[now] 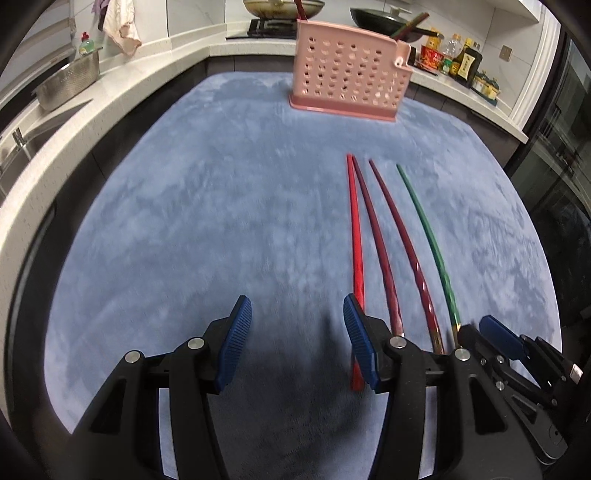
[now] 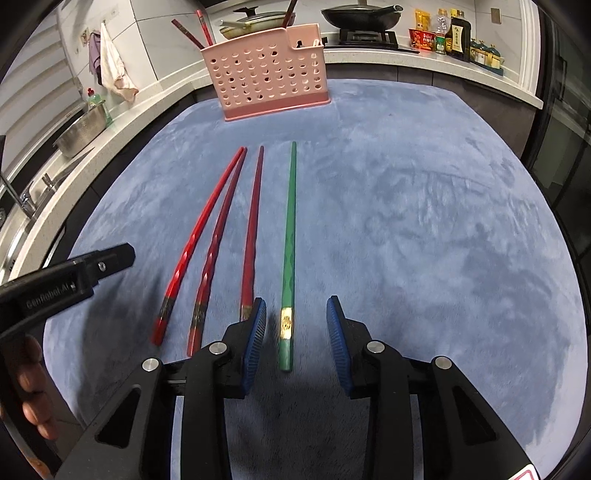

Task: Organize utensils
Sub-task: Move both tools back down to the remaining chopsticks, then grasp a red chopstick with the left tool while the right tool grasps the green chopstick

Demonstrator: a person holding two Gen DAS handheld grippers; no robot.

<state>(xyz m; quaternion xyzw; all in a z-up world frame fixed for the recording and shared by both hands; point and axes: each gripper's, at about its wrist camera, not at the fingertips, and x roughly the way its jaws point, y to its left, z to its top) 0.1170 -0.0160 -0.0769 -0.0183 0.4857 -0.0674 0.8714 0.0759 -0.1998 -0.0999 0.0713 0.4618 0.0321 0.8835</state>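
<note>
Both views are evenly and fairly brightly lit from overhead, though the round fisheye borders fall to black. A soft dark shadow pools on the blue mat (image 1: pixel 221 206) directly beneath and between the jaws of the left gripper (image 1: pixel 297 332); a fainter one lies under the right gripper (image 2: pixel 295 332). Counter edges bow strongly toward the rim. Mat texture ahead of the jaws is smeared by slight motion blur.

- blue cloth (image 2: pixel 406 221) covers my bench
- steel colander (image 1: pixel 68 83) by the sink, green bottle (image 1: pixel 86 44) behind it
- black wok (image 2: pixel 360 16) on the stove
- sauce bottles (image 2: pixel 458 37) far right
- towel (image 2: pixel 112 66) hanging on the wall
</note>
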